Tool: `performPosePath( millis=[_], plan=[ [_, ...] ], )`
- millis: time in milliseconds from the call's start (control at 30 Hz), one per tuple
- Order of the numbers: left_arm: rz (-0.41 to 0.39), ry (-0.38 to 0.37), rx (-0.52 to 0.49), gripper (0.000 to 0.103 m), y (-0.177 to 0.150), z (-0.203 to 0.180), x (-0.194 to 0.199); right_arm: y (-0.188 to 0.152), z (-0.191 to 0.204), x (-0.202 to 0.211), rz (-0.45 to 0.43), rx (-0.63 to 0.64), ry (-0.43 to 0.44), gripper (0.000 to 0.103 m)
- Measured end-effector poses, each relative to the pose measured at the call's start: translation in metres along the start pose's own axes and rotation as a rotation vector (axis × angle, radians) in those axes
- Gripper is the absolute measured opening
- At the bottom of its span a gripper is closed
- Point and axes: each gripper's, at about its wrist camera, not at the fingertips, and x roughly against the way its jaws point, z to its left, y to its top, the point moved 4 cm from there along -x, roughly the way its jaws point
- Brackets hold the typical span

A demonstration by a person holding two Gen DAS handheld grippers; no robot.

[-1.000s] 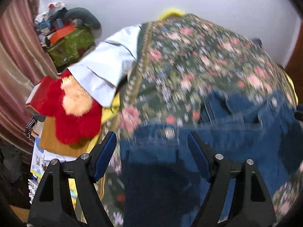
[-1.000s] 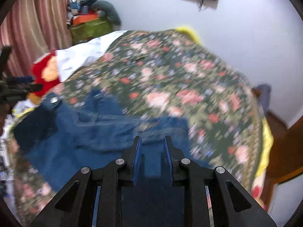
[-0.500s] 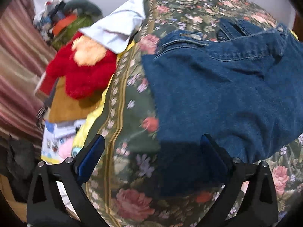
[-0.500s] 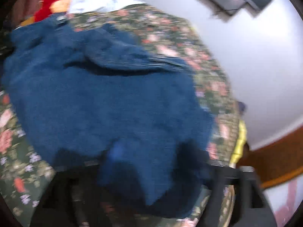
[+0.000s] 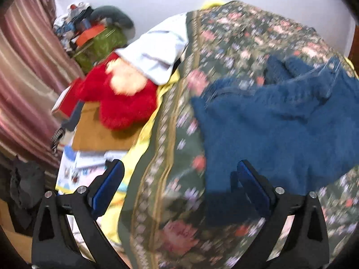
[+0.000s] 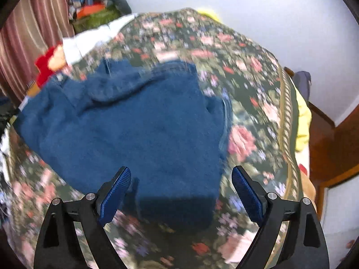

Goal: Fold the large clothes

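Jeans [image 6: 134, 121] lie folded (blurred) beyond both grippers' spread, empty jaws.

white wall [image 6: 291, 18] behind floral bedspread [image 6: 246, 71]; striped maroon curtain [image 5: 24, 67] at left; wooden floor [image 6: 325, 148] at right; clutter pile [image 5: 94, 33] in corner.

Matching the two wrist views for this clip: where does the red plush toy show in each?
Left wrist: the red plush toy lies left of centre, beside the bed.
Right wrist: the toy is small at the upper left edge.
Shared landmark: the white cloth lying just above the toy.
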Motion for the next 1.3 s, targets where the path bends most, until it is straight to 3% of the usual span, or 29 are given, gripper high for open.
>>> performPosePath(
  millis=[200,367,433,533,633,733,767,933,1033,1100,1200,1300],
  plan=[
    [0.059,-0.041,0.005,0.102,0.049,-0.034,-0.045,0.045,0.01,-0.025,-0.003,-0.062,0.049,0.091],
    [0.082,0.138,-0.022,0.103,0.053,-0.03,-0.087,0.065,-0.005,-0.074,0.068,-0.104,-0.014,0.09],
    [0.119,0.128,0.016,0.103,0.046,-0.016,-0.101,0.066,-0.018,-0.09,0.089,-0.116,-0.034,0.088],
    [0.126,0.02,0.146,0.103,0.038,0.011,-0.103,0.064,-0.03,-0.095,0.07,-0.106,-0.005,0.088],
    [0.133,-0.022,0.211,0.103,0.036,0.019,-0.098,0.06,-0.032,-0.088,0.059,-0.082,-0.03,0.085],
    [0.084,0.097,0.188,0.103,0.037,0.022,-0.075,0.053,-0.03,-0.077,0.061,-0.074,-0.126,0.084],
    [0.067,0.104,0.178,0.103,0.04,0.022,-0.07,0.052,-0.027,-0.072,0.055,-0.061,-0.135,0.084],
    [0.007,-0.05,0.165,0.103,0.039,0.005,-0.028,0.042,0.007,-0.033,0.002,-0.015,-0.012,0.085],
    [0.023,-0.114,0.131,0.103,0.026,-0.019,-0.025,0.038,0.033,-0.024,0.012,-0.029,0.105,0.085],
    [0.058,-0.109,0.087,0.103,0.011,-0.037,-0.032,0.033,0.049,-0.031,0.05,-0.06,0.179,0.086],
    [0.114,-0.016,0.024,0.103,-0.017,-0.049,-0.048,0.022,0.061,-0.051,0.127,-0.087,0.197,0.086],
    [0.119,-0.054,0.098,0.103,-0.035,-0.037,-0.042,0.011,0.066,-0.059,0.126,-0.05,0.16,0.086]
  ],
)
